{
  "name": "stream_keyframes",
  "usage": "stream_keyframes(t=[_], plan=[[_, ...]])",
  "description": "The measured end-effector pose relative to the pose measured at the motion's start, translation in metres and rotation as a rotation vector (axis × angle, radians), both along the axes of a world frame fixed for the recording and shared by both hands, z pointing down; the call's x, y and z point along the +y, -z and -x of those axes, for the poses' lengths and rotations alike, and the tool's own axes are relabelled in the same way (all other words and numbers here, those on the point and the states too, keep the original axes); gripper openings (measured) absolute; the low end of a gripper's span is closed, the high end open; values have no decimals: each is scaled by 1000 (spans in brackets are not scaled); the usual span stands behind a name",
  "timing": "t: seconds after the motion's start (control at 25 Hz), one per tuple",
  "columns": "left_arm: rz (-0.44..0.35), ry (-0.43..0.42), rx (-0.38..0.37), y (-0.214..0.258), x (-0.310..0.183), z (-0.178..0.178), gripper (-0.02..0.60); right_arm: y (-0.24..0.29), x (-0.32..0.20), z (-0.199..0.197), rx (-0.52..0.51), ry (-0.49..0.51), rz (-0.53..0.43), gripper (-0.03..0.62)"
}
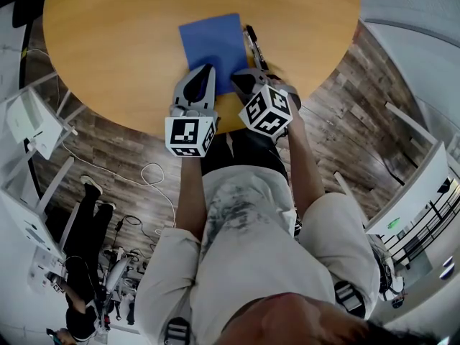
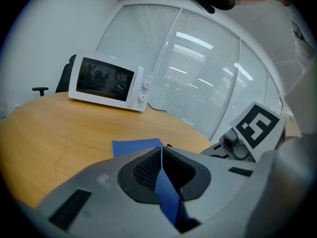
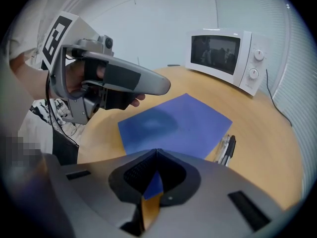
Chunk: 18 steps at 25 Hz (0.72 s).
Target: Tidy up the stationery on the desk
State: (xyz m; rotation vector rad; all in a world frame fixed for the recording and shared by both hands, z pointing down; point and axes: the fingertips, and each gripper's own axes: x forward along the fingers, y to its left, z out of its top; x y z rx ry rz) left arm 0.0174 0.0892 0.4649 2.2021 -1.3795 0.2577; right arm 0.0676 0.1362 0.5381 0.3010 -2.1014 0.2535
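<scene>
The flat blue rectangular sheet (image 1: 214, 43) lies on the round, light wooden surface (image 1: 108, 42), close to the edge nearest me. It is a plain, even blue with straight edges and sharp corners. I can make out no print on it, and I cannot tell whether it is paper or a thin cover. Two pens (image 3: 226, 149), one black and one with a clear barrel, lie side by side just beside its right edge.

My left tongs (image 1: 208, 69) hang over the sheet's near left corner, closed with the tips together and nothing between them, casting a soft shadow on the blue. My right tongs (image 3: 157, 151) are closed and empty too, pointing down at the near right corner. A white microwave oven (image 2: 106, 83) stands at the far side of the surface.
</scene>
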Motion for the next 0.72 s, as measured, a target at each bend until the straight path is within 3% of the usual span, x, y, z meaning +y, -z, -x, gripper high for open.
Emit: stream_keyframes(t=[0.72], plan=[[2,-10,-4,1,6,-15,17,7,-1,-27,6,-49,-59,66]])
